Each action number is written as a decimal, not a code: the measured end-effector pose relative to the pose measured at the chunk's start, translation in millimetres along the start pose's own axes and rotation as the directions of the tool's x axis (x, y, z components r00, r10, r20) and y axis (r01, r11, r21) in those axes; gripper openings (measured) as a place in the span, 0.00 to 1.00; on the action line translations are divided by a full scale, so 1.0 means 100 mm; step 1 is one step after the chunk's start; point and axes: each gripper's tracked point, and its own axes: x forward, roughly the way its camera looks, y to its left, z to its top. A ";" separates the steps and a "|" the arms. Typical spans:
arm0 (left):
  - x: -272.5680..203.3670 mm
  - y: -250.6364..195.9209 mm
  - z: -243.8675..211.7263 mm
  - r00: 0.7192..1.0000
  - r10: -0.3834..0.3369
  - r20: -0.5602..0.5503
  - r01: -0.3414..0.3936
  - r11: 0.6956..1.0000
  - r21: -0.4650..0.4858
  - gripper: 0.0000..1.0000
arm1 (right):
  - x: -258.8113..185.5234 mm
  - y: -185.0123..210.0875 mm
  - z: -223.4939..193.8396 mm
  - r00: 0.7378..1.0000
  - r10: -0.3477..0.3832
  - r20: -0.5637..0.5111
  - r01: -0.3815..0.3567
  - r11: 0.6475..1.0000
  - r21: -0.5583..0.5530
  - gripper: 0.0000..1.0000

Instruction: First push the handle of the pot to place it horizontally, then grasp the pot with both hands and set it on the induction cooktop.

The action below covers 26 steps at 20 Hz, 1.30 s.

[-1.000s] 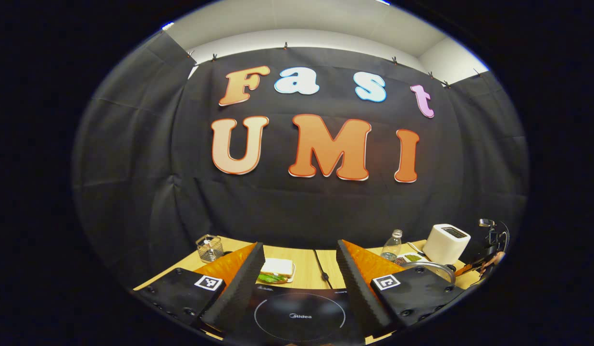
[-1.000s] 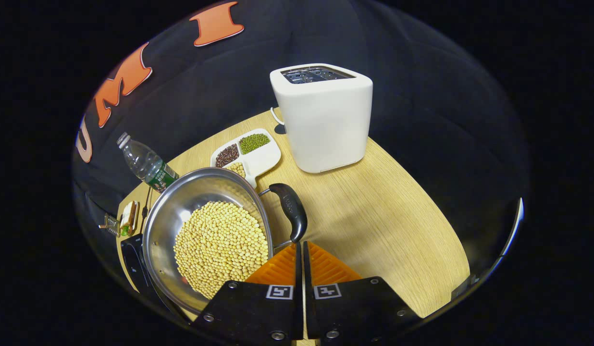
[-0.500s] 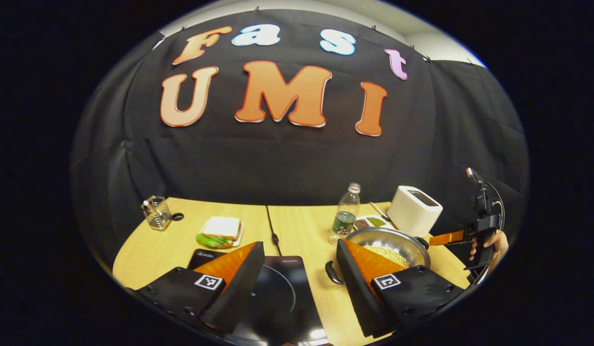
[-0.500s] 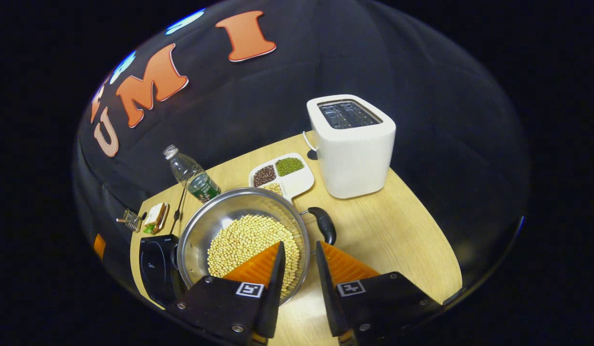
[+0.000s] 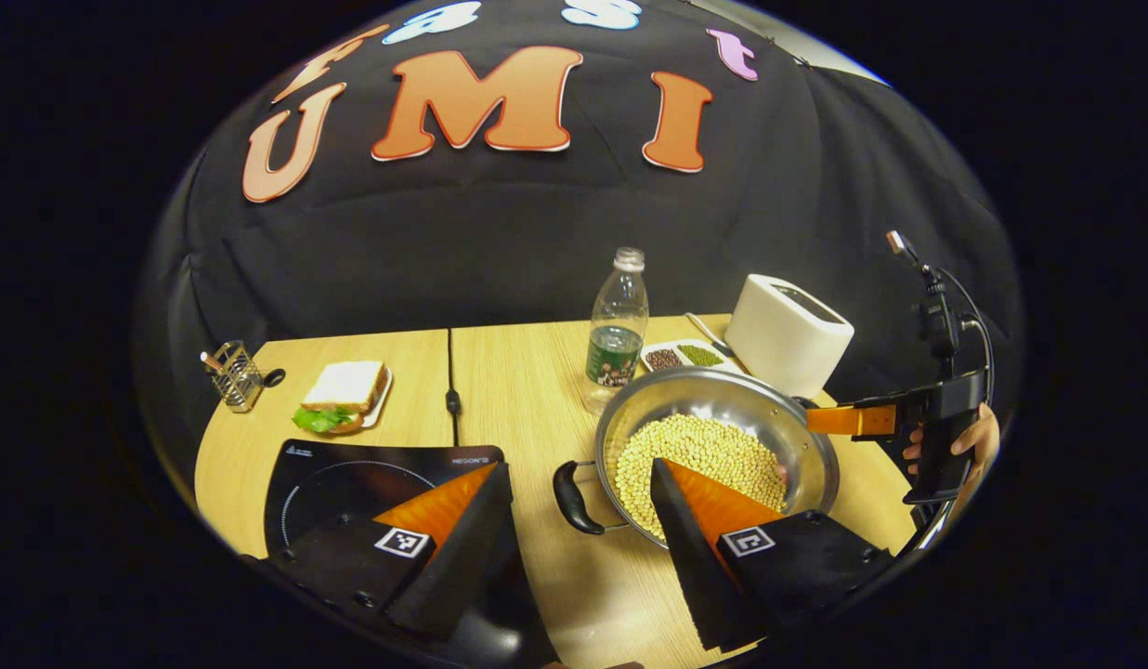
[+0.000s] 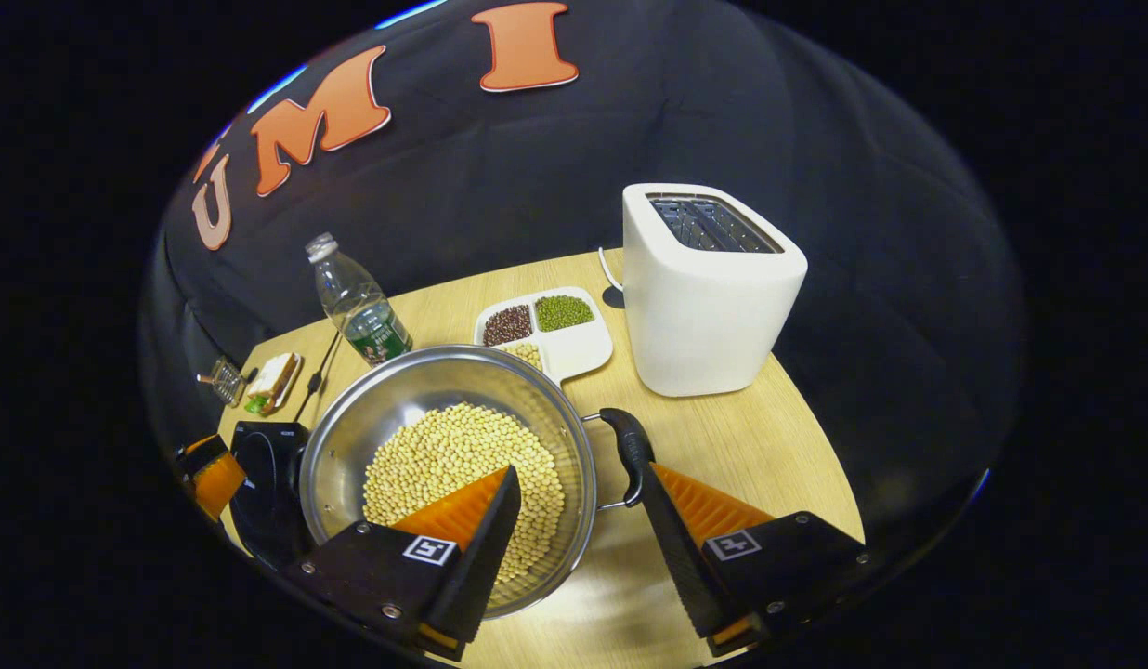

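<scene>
A: Wooden tabletop [image 6: 723,437] against the black cloth wall; steel pot [image 6: 351,437] of soybeans [image 6: 444,455] sits on the wood just right of the induction cooktop [image 5: 351,469], not on it

B: handles?

A: two black side handles; one [image 5: 569,497] faces the cooktop in the left gripper view; the other [image 6: 630,451] shows toward the toaster [image 6: 709,297] in the right gripper view

B: grippers?

A: left gripper [image 5: 579,530] jaws spread wide, holding nothing, straddling the near handle from above; right gripper [image 6: 579,530] also spread, empty, one finger over the beans, the other beside the far handle; contact there can't be judged

B: rest of the table?

A: water bottle [image 5: 617,330] and divided bean dish [image 6: 546,325] behind the pot; sandwich [image 5: 344,395] and wire holder [image 5: 232,374] far left
</scene>
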 end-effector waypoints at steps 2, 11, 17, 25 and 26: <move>0.14 -0.08 -0.14 0.999 -0.008 -0.031 0.007 1.000 -0.008 0.99 | 0.06 -0.01 -0.02 1.000 0.001 -0.004 -0.001 1.000 -0.028 0.85; 0.64 -0.06 -0.44 0.993 0.054 -0.109 -0.056 0.998 -0.020 0.99 | 0.33 -0.15 -0.08 0.999 -0.040 -0.038 0.037 0.997 -0.068 0.89; 0.93 0.01 -0.49 0.987 0.073 -0.142 -0.076 0.997 -0.014 0.94 | 0.49 -0.18 -0.20 0.995 -0.051 -0.085 0.041 0.993 -0.114 0.89; 1.19 0.05 -0.57 0.983 0.086 -0.162 -0.096 0.994 -0.052 0.84 | 0.60 -0.19 -0.17 0.995 -0.073 -0.064 0.062 0.987 -0.151 0.85; 1.19 0.08 -0.58 0.982 0.100 -0.162 -0.109 0.993 -0.047 0.84 | 0.61 -0.17 -0.15 0.996 -0.074 -0.052 0.065 0.985 -0.160 0.84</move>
